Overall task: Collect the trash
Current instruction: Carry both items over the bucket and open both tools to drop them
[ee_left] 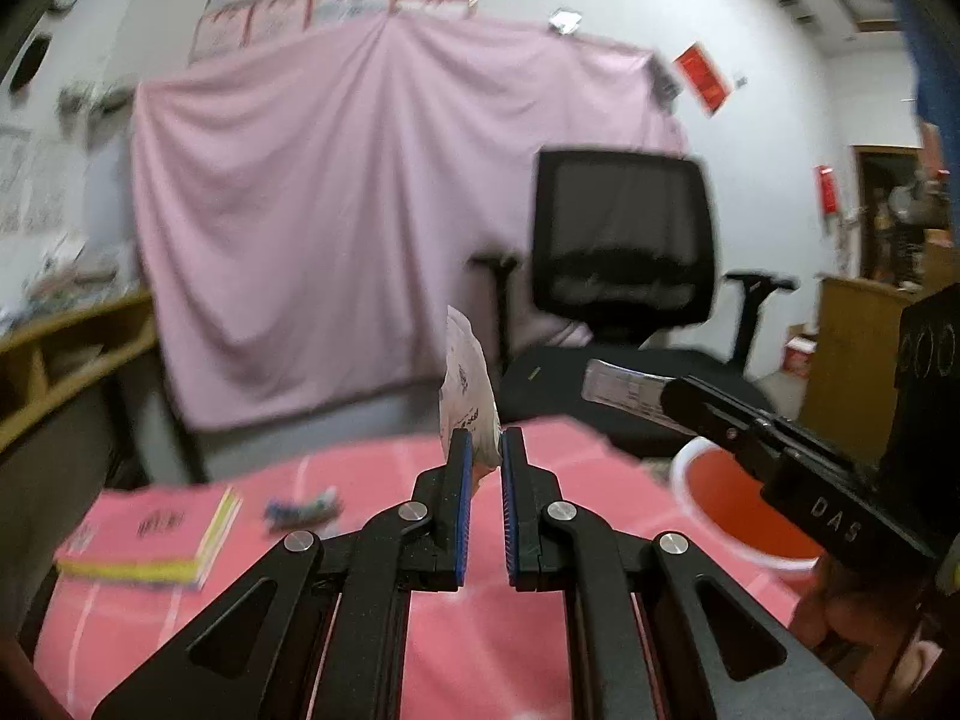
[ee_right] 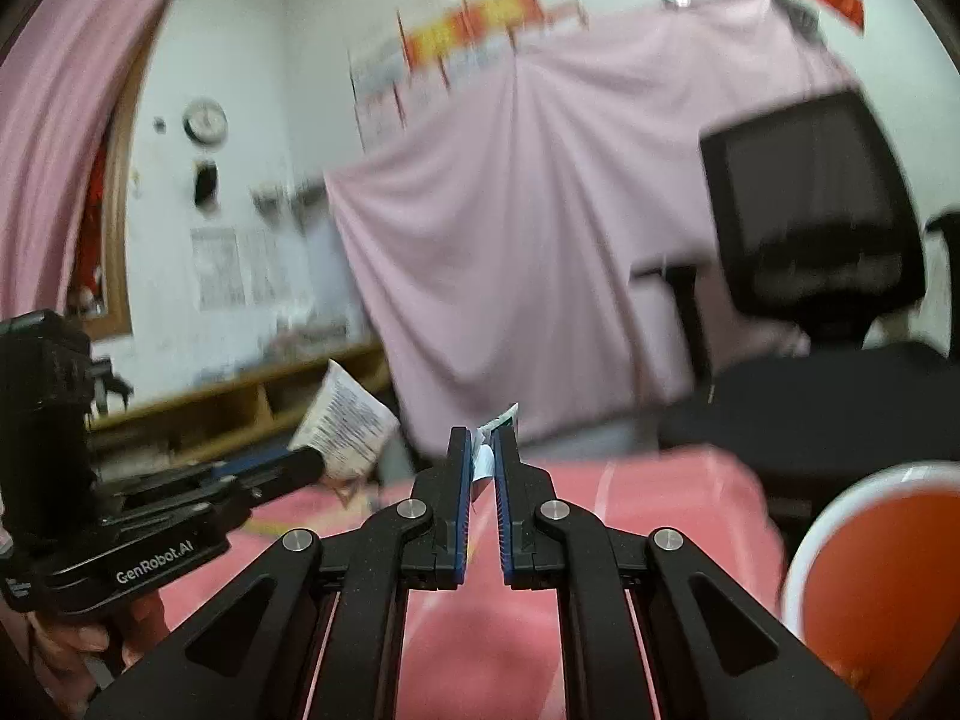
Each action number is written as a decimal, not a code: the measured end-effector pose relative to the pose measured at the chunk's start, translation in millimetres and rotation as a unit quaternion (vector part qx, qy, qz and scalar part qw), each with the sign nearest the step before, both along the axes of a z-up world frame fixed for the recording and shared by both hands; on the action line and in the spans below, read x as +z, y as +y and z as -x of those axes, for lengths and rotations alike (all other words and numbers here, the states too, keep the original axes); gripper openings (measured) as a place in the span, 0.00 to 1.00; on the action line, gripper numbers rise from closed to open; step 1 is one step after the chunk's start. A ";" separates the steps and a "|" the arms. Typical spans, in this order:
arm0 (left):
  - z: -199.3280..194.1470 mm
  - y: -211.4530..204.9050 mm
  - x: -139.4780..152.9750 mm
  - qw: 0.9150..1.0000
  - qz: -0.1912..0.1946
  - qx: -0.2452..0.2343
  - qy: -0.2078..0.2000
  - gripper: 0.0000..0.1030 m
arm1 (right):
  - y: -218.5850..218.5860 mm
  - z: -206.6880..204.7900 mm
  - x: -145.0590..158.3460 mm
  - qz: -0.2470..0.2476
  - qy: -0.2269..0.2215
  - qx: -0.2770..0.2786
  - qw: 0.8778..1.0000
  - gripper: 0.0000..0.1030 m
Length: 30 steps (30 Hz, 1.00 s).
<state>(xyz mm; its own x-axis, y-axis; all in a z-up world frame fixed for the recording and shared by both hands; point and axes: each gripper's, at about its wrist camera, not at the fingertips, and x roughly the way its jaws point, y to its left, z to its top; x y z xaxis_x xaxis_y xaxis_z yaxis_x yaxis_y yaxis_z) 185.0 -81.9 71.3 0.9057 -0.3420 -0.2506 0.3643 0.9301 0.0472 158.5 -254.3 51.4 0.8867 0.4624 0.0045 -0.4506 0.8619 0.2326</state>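
My left gripper (ee_left: 483, 438) is shut on a white printed wrapper (ee_left: 468, 384) that stands up from the fingertips; the same wrapper shows in the right wrist view (ee_right: 345, 426). My right gripper (ee_right: 480, 441) is shut on a small white and green scrap (ee_right: 492, 435); in the left wrist view that scrap looks like a flat printed packet (ee_left: 624, 387) at the tip of the right gripper (ee_left: 672, 399). Both are held above the pink tablecloth (ee_left: 360, 540). An orange bin with a white rim (ee_left: 738, 510) sits at the right, just below the right gripper; it also shows in the right wrist view (ee_right: 888, 564).
A pink and yellow book (ee_left: 150, 534) lies at the table's left. A small dark wrapper (ee_left: 303, 510) lies beside it. A black office chair (ee_left: 624, 276) stands behind the table, with a pink sheet (ee_left: 360, 210) hung on the wall. A wooden shelf (ee_left: 72, 348) is at the left.
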 end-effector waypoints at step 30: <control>-28.0 -177.9 12.5 0.966 0.036 -0.249 0.067 0.07 | -159.9 16.9 15.1 -0.011 0.051 -0.261 0.964 0.06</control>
